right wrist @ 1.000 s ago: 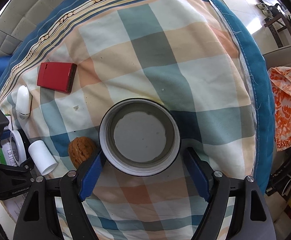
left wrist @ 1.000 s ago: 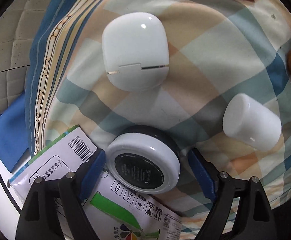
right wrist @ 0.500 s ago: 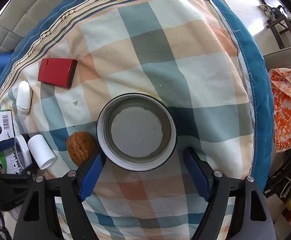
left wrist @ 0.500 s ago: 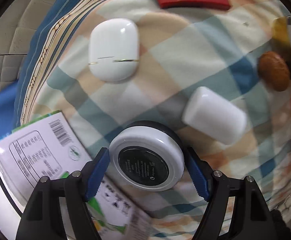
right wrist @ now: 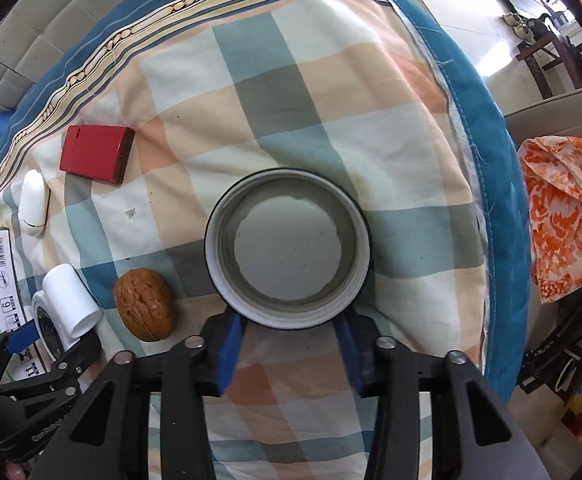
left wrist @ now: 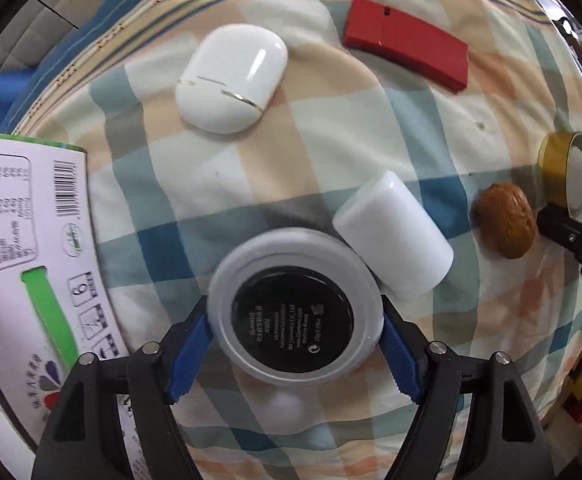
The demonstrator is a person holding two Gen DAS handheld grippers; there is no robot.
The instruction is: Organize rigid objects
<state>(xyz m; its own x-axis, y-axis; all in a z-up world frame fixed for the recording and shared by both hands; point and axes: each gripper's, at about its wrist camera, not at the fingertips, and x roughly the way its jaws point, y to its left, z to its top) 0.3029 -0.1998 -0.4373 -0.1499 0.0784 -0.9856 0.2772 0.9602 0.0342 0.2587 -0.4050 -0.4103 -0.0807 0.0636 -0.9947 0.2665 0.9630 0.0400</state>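
checked quilt [right wrist: 291,92] carries red box [right wrist: 96,153], walnut [right wrist: 145,309] — white case [left wrist: 231,78].

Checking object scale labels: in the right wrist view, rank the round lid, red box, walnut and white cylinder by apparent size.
1. round lid, though it is nearest the camera
2. red box
3. walnut and white cylinder look alike

One walnut [left wrist: 505,226], two white jars [left wrist: 297,308] [right wrist: 287,254]
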